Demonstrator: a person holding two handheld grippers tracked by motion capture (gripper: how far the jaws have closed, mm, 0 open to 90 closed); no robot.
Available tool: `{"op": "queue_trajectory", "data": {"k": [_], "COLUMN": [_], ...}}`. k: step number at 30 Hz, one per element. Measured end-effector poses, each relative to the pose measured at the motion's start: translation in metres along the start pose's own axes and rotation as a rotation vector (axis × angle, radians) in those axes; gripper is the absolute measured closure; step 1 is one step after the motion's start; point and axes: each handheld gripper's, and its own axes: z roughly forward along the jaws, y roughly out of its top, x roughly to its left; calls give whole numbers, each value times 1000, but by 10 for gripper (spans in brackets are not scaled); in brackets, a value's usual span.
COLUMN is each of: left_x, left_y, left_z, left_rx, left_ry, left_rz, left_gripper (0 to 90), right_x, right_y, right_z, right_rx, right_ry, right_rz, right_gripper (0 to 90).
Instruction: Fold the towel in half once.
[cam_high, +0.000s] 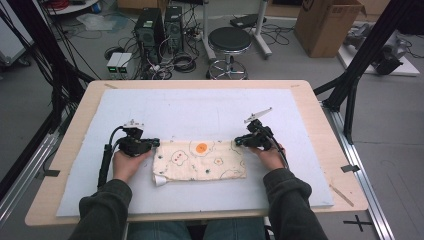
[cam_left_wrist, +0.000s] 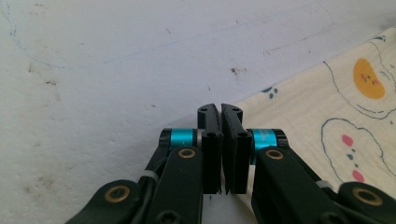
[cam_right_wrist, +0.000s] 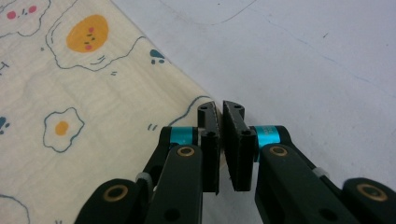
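Cloth (cam_high: 200, 160) lies folded into a flat rectangle on the pale mat (cam_high: 200, 107) that covers the tabletop (cam_high: 325, 125), close to my edge, between my two hands. It is cream, printed with fried eggs and outlined clouds, with one bold orange spot near its far edge, and a small white tag pokes out at its near left corner. My left tongs (cam_high: 154, 143) sit at the cloth's far left corner; in the left gripper view (cam_left_wrist: 220, 112) the jaws are pressed together over the cloth's edge, though I cannot tell whether fabric is caught between them. My right tongs (cam_high: 240, 141) sit at the far right corner, jaws likewise together at the cloth's edge (cam_right_wrist: 219, 109)
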Motion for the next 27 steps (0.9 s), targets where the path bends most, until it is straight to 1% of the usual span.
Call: {"op": "queue_trajectory", "data": {"k": [4, 7, 10, 12, 13, 14, 15, 16, 17, 18, 19, 20, 21, 23, 24, 26, 27], "left_x": [-1, -2, -1, 0, 0, 0, -1, 0, -1, -1, -2, -2, -3, -5, -5, -4, -4], "left_y": [-1, -1, 0, 1, 2, 2, 2, 3, 3, 3, 3, 4, 4, 5, 5, 6, 8], "left_z": [3, 2, -1, -5, -7, -8, -10, -12, -12, -14, -15, -16, -17, -20, -21, -24, -26], "left_rx": [-2, -3, -19, -39, -45, -52, -58, -57, -67, -65, -68, -60, -57, -65, -70, -77, -69], "left_ry": [8, 9, 3, -8, -15, -19, -25, -39, -45, -50, -57, -74, -86, -95, -101, -103, -110], "left_rz": [-1, 17, 26, 27, 29, 36, 34, 35, 34, 41, 34, 38, 40, 50, 52, 46, 47], "left_gripper": [863, 851, 801, 772, 761, 754, 739, 715, 689, 679, 660, 630, 614, 599, 591, 568, 567], "right_x": [0, -1, 0, 1, 1, 2, 3, 3, 3, 5, 5, 6, 8, 10, 11, 10, 11], "right_y": [-1, -3, -2, -1, -1, 0, 0, 1, 1, 1, 2, 2, 2, 3, 3, 4, 5], "right_z": [0, 0, 0, -1, -3, -4, -5, -6, -6, -7, -8, -8, -9, -10, -11, -14, -15], "right_rx": [-3, -15, -19, -42, -55, -67, -80, -86, -96, -99, -101, -105, -104, -106, -108, -111, -110], "right_ry": [3, 9, 7, 19, 20, 26, 32, 37, 39, 46, 50, 53, 56, 57, 55, 56, 57], "right_rz": [3, 6, 6, 8, 3, 8, 6, 9, 9, 13, 11, 12, 19, 2, 3, 16, 24], "right_gripper": [852, 833, 747, 688, 677, 662, 641, 618, 585, 559, 527, 493, 479, 439, 423, 381, 373]}}
